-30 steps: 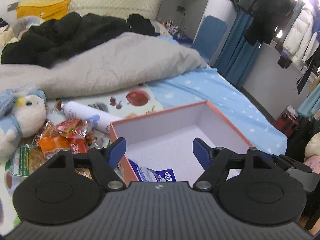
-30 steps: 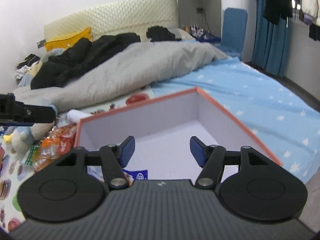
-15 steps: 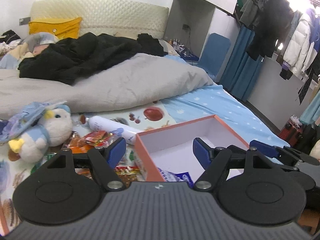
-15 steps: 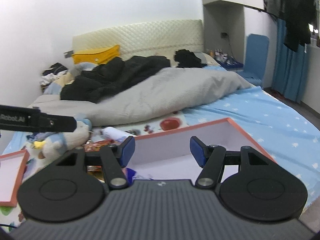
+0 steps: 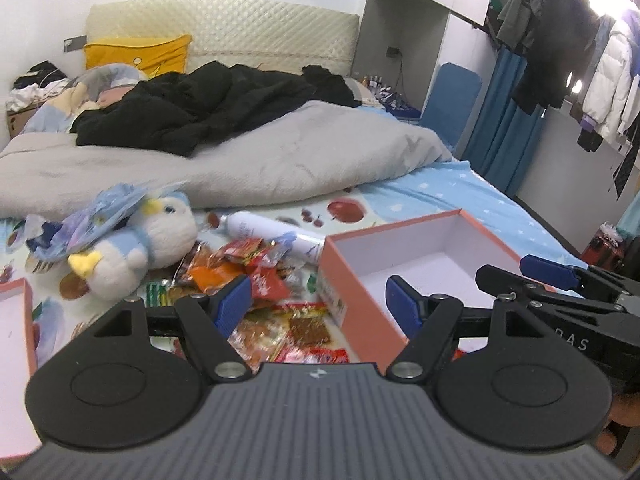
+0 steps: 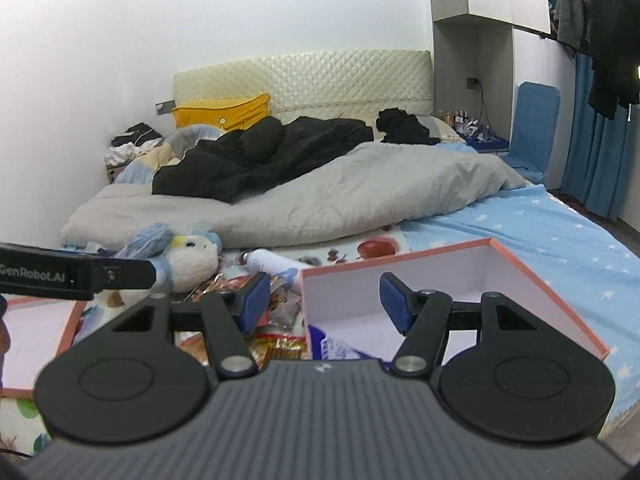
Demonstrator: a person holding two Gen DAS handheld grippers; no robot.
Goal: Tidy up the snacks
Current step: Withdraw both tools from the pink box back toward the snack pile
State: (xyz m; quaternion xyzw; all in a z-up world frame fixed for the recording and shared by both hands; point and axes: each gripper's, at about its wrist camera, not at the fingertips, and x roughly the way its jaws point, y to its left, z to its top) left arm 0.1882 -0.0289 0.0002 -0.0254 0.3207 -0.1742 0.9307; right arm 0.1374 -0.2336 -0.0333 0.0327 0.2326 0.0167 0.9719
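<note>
Plush toy [image 5: 132, 248] beside snack packets [image 5: 256, 276] heaped on bed | left tool [image 5: 318, 306] released, empty | orange box [image 5: 352, 292] right of heap | right tool [image 6: 320, 300] released, empty | risk: slippery wrappers escaping pinch

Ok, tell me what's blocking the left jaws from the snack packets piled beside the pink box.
Nothing visible. The left gripper is open and empty, and the snack packets lie exposed on the bed just beyond it. The plush toy lies left of them, the pink box to their right.
</note>
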